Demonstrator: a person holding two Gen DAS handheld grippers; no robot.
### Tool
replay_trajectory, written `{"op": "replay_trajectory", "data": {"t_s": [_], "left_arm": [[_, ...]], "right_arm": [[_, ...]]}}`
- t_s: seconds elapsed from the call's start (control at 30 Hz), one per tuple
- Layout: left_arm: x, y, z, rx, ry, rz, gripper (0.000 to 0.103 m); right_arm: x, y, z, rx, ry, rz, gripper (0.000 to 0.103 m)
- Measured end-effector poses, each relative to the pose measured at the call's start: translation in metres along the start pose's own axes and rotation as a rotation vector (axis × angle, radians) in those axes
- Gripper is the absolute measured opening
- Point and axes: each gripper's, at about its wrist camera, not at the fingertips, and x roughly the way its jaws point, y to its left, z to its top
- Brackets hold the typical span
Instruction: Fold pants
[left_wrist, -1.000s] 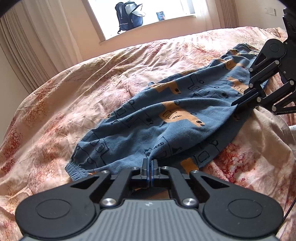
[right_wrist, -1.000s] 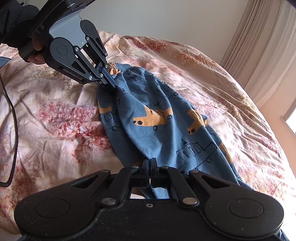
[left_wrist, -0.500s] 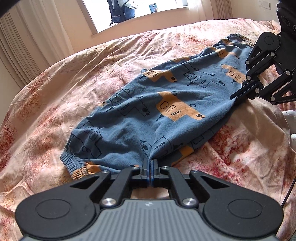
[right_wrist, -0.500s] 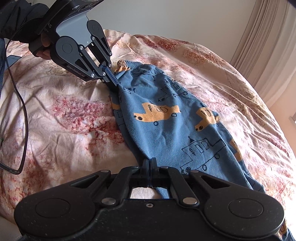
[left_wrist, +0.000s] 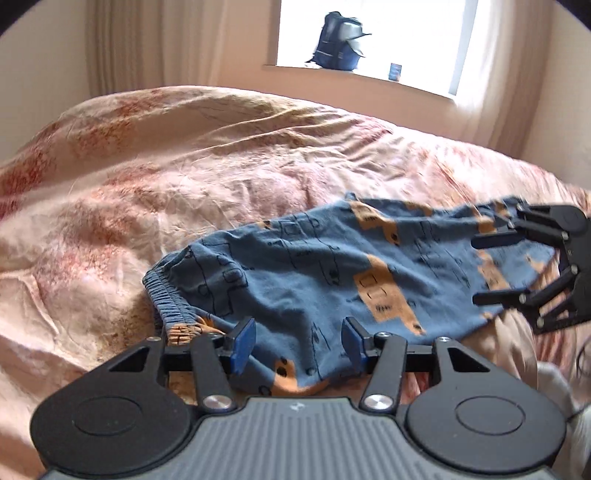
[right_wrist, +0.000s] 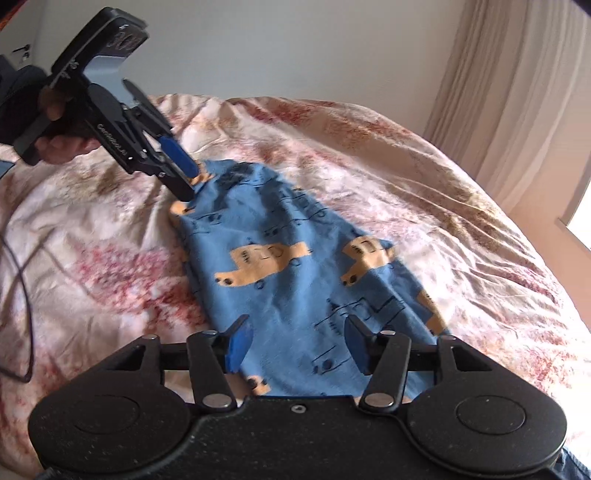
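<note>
**K:** Left gripper (left_wrist: 298, 341) spread wide, nothing pinched, blue pads either side of the near hem. Right gripper (right_wrist: 298, 345) same: fingers apart, hovering over the other end, holding nothing.

**M:** Pants (left_wrist: 332, 269) location?

**K:** Flat on bedspread (left_wrist: 155, 177), lengthwise between both grippers. Elastic waistband (left_wrist: 166, 299) just left of left gripper. Looks doubled leg-on-leg, edges roughly matched. Probably a lengthwise fold just laid, hence both sets of fingers apart. Judgement only.

**M:** Why one gripper per end?

**K:** Likely to keep fabric taut along the long edge while laying down. Next: probably re-grip for the crosswise fold.

**M:** Surface? Room?

**K:** Soft, wrinkled floral cover, so cloth may drag and bunch. Further back: curtain (right_wrist: 517, 92), windowsill with backpack (left_wrist: 338, 42). Cable (right_wrist: 22, 295) lying on bed at left.
</note>
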Motion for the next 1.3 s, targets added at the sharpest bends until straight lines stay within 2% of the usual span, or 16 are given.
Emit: {"op": "replay_trajectory", "data": {"t_s": [0.07,0.1,0.13,0.2,0.27,0.3,0.37,0.5,0.57,0.67,0.8,0.97,1.03,1.1,1.2,1.3], "left_arm": [[0.027,0.005,0.005,-0.04,0.096,0.133,0.062],[0.038,0.008,0.002,-0.033,0.147,0.181,0.056],[0.043,0.012,-0.002,-0.025,0.178,0.192,0.055],[0.038,0.019,-0.01,-0.025,0.175,0.184,0.055],[0.028,0.018,-0.01,-0.015,0.179,0.195,0.055],[0.023,0.014,-0.009,-0.007,0.17,0.199,0.054],[0.014,0.001,-0.004,0.027,0.126,0.183,0.061],[0.02,-0.04,0.028,0.104,0.045,0.102,0.074],[0.036,-0.063,0.051,0.147,0.019,0.071,0.08],[0.079,-0.103,0.091,0.295,-0.045,0.061,0.093],[0.136,-0.135,0.128,0.461,-0.037,0.051,0.096],[0.181,-0.161,0.132,0.625,0.033,0.022,0.095],[0.192,-0.167,0.124,0.673,0.028,0.051,0.095],[0.201,-0.171,0.122,0.671,0.015,0.109,0.093],[0.216,-0.169,0.13,0.622,0.005,0.256,0.079],[0.201,-0.157,0.142,0.491,-0.016,0.189,0.079]], "right_arm": [[0.013,-0.008,0.003,0.046,0.0,-0.045,0.071],[0.021,-0.014,0.002,0.068,0.022,-0.052,0.073],[0.028,-0.019,-0.001,0.089,0.058,-0.067,0.076],[0.035,-0.034,-0.015,0.122,0.13,-0.128,0.078],[0.029,-0.058,-0.034,0.191,0.165,-0.191,0.088],[0.021,-0.07,-0.04,0.229,0.17,-0.203,0.089],[0.0,-0.094,-0.049,0.275,0.146,-0.196,0.088],[-0.024,-0.126,-0.044,0.21,0.102,-0.226,0.088],[-0.021,-0.141,-0.04,0.197,0.104,-0.229,0.088],[-0.011,-0.158,-0.039,0.155,0.105,-0.218,0.088],[-0.003,-0.178,-0.048,0.178,0.117,-0.154,0.088],[0.007,-0.195,-0.061,0.2,0.114,-0.088,0.088],[0.013,-0.195,-0.065,0.173,0.126,-0.076,0.088],[0.02,-0.194,-0.069,0.135,0.144,-0.142,0.088],[0.025,-0.206,-0.077,0.198,0.156,-0.23,0.09],[0.011,-0.212,-0.08,0.239,0.116,-0.279,0.086]]}}
